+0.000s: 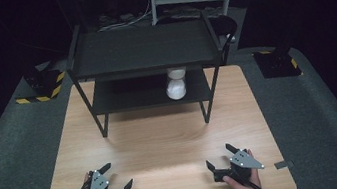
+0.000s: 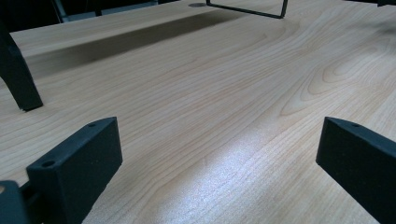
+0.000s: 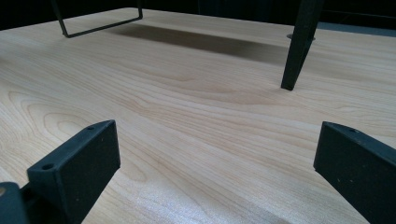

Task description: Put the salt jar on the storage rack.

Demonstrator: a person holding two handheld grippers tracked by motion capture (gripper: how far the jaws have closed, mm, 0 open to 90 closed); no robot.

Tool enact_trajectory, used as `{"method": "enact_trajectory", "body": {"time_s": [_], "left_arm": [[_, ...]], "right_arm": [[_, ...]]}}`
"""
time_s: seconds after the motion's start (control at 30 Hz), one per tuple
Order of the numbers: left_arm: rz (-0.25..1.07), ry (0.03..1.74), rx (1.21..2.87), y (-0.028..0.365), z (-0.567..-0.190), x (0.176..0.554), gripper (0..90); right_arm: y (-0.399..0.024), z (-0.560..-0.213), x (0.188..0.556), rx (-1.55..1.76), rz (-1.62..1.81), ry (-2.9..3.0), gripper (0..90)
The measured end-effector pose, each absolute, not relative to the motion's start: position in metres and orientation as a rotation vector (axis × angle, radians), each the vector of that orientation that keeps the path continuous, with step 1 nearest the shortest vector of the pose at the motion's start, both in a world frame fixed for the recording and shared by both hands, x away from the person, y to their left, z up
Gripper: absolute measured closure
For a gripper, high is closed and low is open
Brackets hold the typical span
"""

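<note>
Resting near the tabletop's [image 1: 163,140] front edge, your left gripper [image 1: 117,179] and right gripper [image 1: 220,157] both had fingers spread wide, holding nothing. The white bottle [image 1: 176,85] lay straight ahead on the rack's [image 1: 142,48] lower shelf, tipped lengthwise toward you, slightly nearer your right hand.
</note>
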State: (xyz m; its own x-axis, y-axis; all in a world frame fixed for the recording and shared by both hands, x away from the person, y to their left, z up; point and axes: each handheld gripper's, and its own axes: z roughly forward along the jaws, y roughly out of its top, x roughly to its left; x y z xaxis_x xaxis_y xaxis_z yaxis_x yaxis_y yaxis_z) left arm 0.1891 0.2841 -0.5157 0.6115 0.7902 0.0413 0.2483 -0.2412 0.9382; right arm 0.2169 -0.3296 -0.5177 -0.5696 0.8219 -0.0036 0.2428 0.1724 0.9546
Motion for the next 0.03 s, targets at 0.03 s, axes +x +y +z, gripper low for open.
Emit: {"method": "enact_trajectory", "body": {"time_s": [0.03], "left_arm": [[0.644, 0.843, 1.789, 0.2843, -0.5156, 0.1893, 0.5]], "right_arm": [[-0.3298, -0.5179, 0.2168, 0.999, 1.41, 1.918, 0.3]]}}
